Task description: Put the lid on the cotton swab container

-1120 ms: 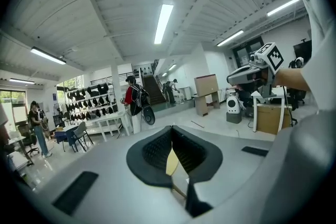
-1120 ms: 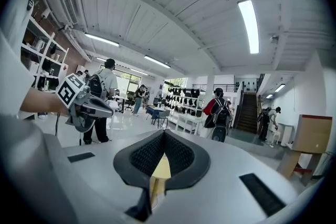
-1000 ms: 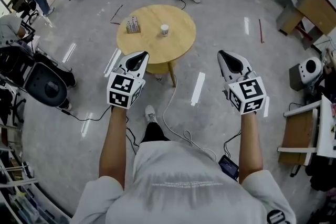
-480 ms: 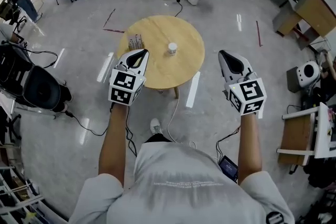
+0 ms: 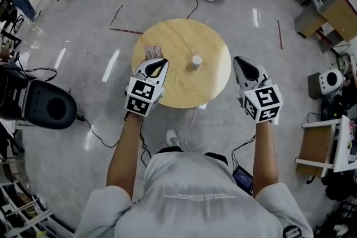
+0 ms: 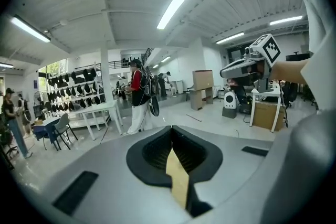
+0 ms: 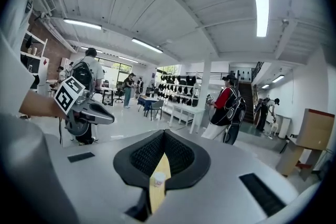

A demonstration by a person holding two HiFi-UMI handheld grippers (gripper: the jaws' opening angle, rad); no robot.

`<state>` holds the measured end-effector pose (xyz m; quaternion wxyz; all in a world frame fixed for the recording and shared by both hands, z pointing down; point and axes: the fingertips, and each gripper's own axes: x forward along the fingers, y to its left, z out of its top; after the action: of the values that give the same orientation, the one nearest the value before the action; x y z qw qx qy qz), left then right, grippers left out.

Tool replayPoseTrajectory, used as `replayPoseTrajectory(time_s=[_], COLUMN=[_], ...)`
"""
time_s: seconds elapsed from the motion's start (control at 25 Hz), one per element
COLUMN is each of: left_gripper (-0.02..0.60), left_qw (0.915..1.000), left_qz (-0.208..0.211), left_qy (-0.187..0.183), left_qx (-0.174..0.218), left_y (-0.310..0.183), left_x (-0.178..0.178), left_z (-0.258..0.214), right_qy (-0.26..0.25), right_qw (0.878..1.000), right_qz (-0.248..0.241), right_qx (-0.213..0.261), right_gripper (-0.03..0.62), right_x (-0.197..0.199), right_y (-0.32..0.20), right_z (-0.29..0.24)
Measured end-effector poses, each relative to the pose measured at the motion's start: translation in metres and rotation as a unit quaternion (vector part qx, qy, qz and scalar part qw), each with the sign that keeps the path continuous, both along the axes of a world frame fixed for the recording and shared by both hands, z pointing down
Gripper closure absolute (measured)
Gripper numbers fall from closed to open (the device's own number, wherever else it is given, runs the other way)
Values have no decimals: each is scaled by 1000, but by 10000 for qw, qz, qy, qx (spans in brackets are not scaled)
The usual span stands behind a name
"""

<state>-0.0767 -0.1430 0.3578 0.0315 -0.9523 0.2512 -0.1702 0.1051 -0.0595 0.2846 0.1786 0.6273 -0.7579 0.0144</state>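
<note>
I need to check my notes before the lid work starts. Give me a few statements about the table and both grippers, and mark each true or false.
1. The left gripper and the right gripper are both shut and empty. True.
2. A small white cylinder stands on the round wooden table. True.
3. The right gripper hangs over the table top. False: it is beside the table's right edge, over the floor.
4. The left gripper grips the white cylinder. False: the cylinder stands free on the table, to that gripper's right.
</note>
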Motion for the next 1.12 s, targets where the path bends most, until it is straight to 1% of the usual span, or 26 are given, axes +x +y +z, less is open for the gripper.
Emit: replayPoseTrajectory(time_s=[0.12,0.28,0.44,0.56,0.68,0.84,0.92,1.0,1.12], left_gripper=[563,563,561,560,558,556,520,497,462], left_qw=[9999,9994,9986,9965,9912,9865,9830,9790,9693], left_qz=[49,-19,-175,-400,-788,-1156,-1323,-1459,-1591], left_qy=[19,40,-22,40,214,117,67,10,-12], left_qx=[-163,-347,-506,-733,-1038,-1153,-1274,-1424,-1877], left_y=[-14,-27,-34,-43,-47,-50,-51,-53,-53], left_x=[8,21,42,58,75,96,100,103,106], left_z=[9,20,36,48,55,70,84,102,139], right_qy=[-92,-102,-172,-140,-88,-210,-314,-304,-312], right_qw=[9999,9996,9988,9969,9920,9846,9789,9722,9616], right_qz=[-18,-110,-308,-612,-1045,-1452,-1637,-1844,-2154], right_qx=[-135,-254,-344,-473,-703,-954,-1183,-1410,-1670], right_gripper=[568,568,568,568,566,566,562,552,533], right_x=[3,17,43,59,77,106,110,110,104], right_y=[-17,-36,-55,-72,-87,-107,-118,-127,-139], right_z=[12,24,38,48,60,80,99,122,152])
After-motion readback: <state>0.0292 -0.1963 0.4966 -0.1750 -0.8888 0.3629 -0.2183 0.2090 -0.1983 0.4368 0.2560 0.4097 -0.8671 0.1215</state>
